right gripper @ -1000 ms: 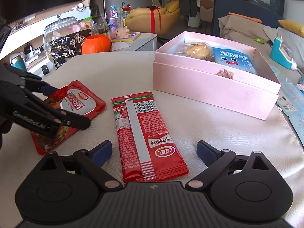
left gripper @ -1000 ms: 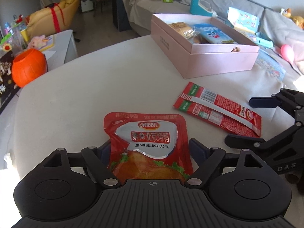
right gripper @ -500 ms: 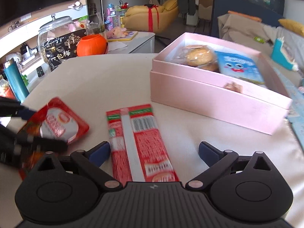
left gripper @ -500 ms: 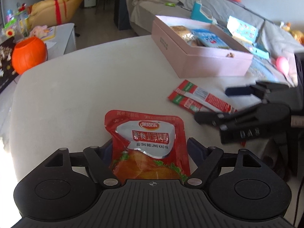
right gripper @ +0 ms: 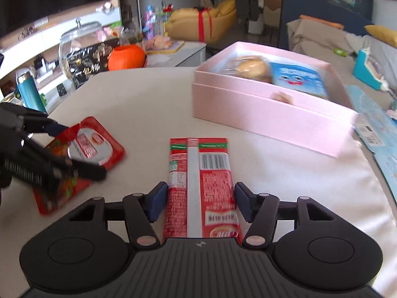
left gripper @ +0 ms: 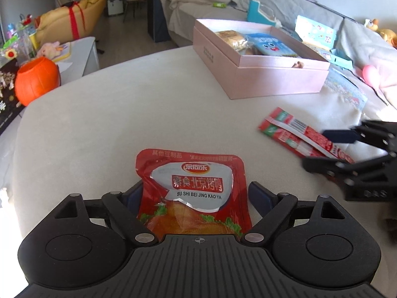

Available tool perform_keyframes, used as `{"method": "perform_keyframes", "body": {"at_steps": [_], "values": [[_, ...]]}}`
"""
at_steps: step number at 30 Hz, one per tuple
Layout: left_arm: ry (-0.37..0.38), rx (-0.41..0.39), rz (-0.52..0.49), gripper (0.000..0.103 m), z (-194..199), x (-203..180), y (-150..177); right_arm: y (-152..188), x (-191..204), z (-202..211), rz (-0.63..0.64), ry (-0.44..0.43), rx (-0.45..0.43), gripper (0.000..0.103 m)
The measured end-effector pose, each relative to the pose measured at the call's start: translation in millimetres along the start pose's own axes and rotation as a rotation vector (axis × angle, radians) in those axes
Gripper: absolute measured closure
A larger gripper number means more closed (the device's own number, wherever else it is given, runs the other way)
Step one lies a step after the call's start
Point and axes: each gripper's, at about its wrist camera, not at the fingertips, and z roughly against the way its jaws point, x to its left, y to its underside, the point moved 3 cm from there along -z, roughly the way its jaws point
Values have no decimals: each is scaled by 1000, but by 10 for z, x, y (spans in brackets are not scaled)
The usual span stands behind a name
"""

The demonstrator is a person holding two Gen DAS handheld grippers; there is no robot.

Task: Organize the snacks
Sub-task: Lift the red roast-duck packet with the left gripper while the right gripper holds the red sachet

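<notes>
Red foil on both counts: the square red pouch [left gripper: 192, 191] lies flat on the pale table [left gripper: 99, 124] between the blue pads of the left gripper [left gripper: 196, 195], and the long red packet [right gripper: 201, 188] lies flat between the pads of the right gripper [right gripper: 199, 203]. Both grippers stand open, each pad just beside its packet's edge, with no squeeze visible on either wrapper. The pink box [right gripper: 270, 114], open-topped and already holding a biscuit pack and a blue packet, sits farther off and to the right on the table. To grasp well, I judge each gripper should stay low and level so the pads meet the packet's side edges squarely, then close gently; thin foil tends to buckle or slip out upward under a hard pinch. Free space in the box seems to lie toward its near edge.
</notes>
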Motion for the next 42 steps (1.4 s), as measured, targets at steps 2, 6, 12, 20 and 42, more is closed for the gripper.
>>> {"method": "perform_keyframes", "body": {"at_steps": [2, 6, 12, 20, 42], "values": [[-4, -6, 3, 13, 2, -6, 2, 121, -58, 101, -10, 7, -23, 33], [3, -17, 31, 13, 10, 21, 0, 255, -126, 241, -29, 9, -7, 18], [14, -41, 41, 13, 33, 50, 35, 210, -272, 319, -34, -30, 16, 18], [20, -35, 28, 15, 66, 49, 56, -229, -188, -134, 0, -43, 76, 22], [6, -87, 15, 72, 256, -100, -266, -348, -179, -410, -75, -61, -41, 30]]}}
